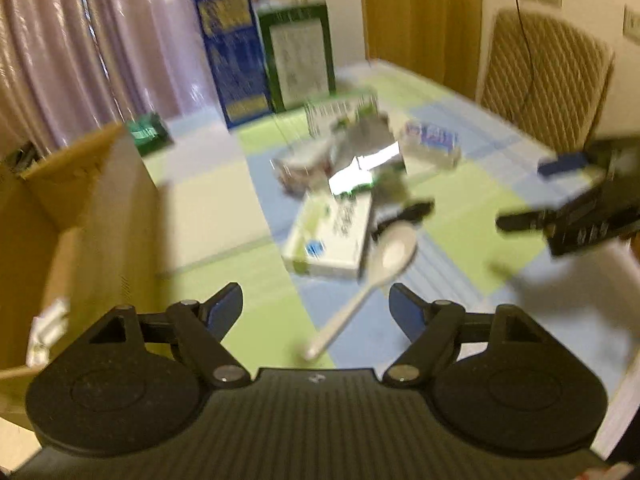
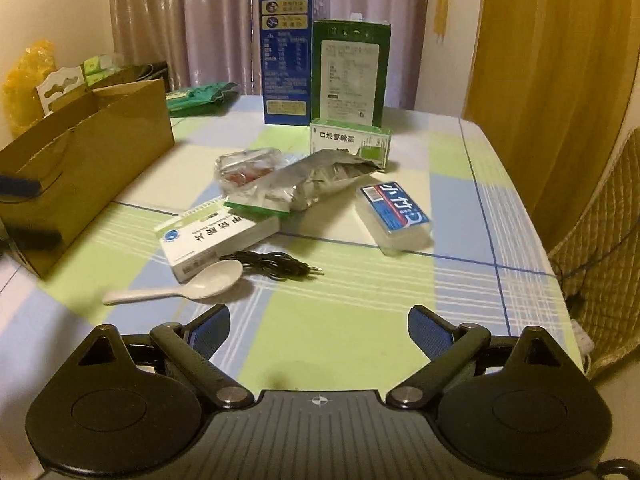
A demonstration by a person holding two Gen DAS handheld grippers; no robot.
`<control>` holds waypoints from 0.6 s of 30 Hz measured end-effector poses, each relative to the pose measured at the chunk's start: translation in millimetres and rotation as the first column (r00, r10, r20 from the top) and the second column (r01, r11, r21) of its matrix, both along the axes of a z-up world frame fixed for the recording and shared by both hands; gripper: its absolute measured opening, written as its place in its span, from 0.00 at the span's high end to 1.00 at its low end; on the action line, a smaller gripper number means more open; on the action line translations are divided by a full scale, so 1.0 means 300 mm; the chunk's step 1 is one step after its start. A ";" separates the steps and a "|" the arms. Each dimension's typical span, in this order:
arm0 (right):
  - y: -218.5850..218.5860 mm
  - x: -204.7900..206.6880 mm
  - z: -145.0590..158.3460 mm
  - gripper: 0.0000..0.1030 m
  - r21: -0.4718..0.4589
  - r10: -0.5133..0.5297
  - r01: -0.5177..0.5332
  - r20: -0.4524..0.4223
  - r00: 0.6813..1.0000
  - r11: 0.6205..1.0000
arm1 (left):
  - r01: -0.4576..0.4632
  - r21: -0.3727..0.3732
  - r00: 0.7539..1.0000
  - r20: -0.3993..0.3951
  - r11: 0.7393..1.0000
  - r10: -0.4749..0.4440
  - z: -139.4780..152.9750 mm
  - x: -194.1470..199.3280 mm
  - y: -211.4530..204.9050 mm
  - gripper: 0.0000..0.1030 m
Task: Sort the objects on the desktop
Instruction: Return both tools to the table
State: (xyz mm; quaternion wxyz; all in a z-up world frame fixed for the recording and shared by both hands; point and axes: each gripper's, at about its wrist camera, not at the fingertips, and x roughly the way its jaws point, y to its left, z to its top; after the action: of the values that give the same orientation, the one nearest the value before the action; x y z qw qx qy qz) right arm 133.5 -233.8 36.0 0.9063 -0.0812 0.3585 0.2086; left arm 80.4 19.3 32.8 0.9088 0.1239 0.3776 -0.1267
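Both the left hand-held gripper (image 1: pixel 316 304) and right hand-held gripper (image 2: pixel 319 330) hover released above the desk (image 2: pixel 360 320); the white spoon (image 2: pixel 176 286) lies at eleven o'clock of the right one.

1. A home room: pale curtains (image 2: pixel 192 20) hang behind the worktop's far edge.
2. A checked tablecloth (image 2: pixel 360 320) covers the worktop.
3. A quilted chair (image 2: pixel 600 248) stands at its right edge, by wooden panelling (image 2: pixel 552 40).

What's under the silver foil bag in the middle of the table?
The crinkled silver foil bag lies across a green-edged flat packet, beside a clear wrapper with red contents. Anything beneath its middle is hidden.
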 end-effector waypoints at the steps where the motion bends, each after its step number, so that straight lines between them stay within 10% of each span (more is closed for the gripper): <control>1: -0.009 0.005 -0.006 0.10 -0.002 0.003 -0.003 0.004 1.000 1.000 | 0.013 0.012 1.000 -0.017 1.000 -0.013 -0.029 0.011 -0.009 0.26; 18: 0.044 0.166 -0.131 0.16 -0.051 0.175 -0.175 -0.005 0.984 0.983 | 0.111 -0.001 0.987 -0.119 0.994 -0.111 -0.211 0.177 -0.050 0.58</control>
State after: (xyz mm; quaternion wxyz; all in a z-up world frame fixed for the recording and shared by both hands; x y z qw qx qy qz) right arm 183.2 -220.6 -3.1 0.8820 -0.1359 0.3553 0.2783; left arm 133.6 4.2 -30.5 0.8760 0.1394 0.4238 -0.1833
